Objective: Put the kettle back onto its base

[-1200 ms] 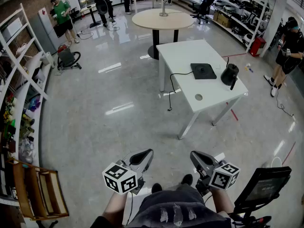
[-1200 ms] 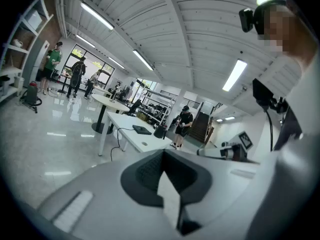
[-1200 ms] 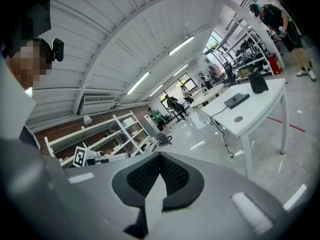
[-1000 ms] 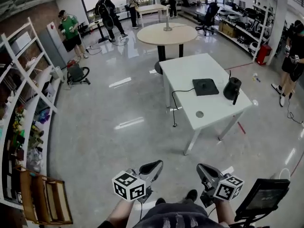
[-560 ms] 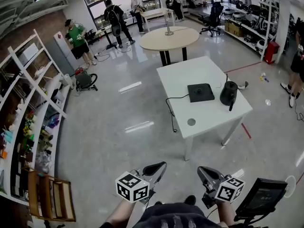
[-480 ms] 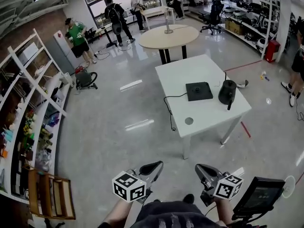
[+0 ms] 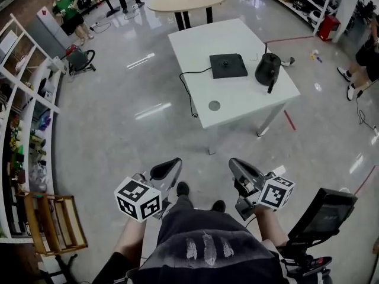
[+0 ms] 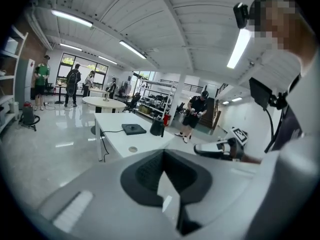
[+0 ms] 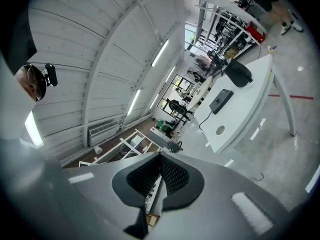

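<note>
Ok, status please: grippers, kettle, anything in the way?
Left gripper shut, empty; right gripper shut, empty. Kettle on white table, beside its base, not on it. Floor to table bare.

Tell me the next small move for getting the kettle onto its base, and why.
Probably step forward to the white table. The kettle stands on it just right of the base, not on the base. The left gripper and right gripper are held low by the person's legs, well short of the table, jaws closed on nothing.
</note>
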Available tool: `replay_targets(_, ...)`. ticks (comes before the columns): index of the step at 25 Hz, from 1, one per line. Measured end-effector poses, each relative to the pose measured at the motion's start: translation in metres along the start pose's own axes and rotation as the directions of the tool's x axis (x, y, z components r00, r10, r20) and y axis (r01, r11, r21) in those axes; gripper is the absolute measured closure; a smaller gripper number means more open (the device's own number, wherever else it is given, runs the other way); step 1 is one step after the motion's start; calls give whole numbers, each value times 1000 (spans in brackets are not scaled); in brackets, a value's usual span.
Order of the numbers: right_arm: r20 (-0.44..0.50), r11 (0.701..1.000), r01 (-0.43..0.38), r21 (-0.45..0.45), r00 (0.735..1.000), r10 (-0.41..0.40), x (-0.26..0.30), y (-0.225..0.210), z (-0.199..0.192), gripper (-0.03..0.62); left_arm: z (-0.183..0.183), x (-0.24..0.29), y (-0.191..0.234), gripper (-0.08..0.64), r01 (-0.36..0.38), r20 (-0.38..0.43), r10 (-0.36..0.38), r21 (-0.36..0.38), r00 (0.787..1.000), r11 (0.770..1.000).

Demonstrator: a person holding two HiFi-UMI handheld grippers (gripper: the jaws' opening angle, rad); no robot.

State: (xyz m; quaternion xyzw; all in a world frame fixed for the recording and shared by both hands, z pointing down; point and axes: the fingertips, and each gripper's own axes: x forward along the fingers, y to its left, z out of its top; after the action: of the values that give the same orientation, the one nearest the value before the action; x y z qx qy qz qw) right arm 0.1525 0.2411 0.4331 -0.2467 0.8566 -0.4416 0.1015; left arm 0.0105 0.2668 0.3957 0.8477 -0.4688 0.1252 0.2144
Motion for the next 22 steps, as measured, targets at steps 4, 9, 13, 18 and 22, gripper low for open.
replay_targets(4, 15, 999, 51, -13, 999, -51, 13, 3, 4, 592, 9, 12, 23, 560, 62, 28, -61, -17, 998, 998)
replay_targets(9, 146, 986, -12, 164, 989, -12, 48, 28, 13, 592, 33, 1, 67, 560, 117, 113, -113, -31, 987, 993)
replay_targets(13, 63, 997, 76, 34, 995, -78, 104, 43, -2, 592, 43, -12, 116, 560, 155, 143, -147, -43, 979, 987)
replay_targets(18, 3, 986, 136, -98, 991, -137, 161, 62, -23, 592, 45, -25, 167, 560, 193, 164, -182, -53, 970, 980)
replay_targets(22, -12, 973, 171, -158, 985, -175, 174, 67, -23, 592, 57, -22, 179, 560, 219, 180, -207, -45, 962, 975)
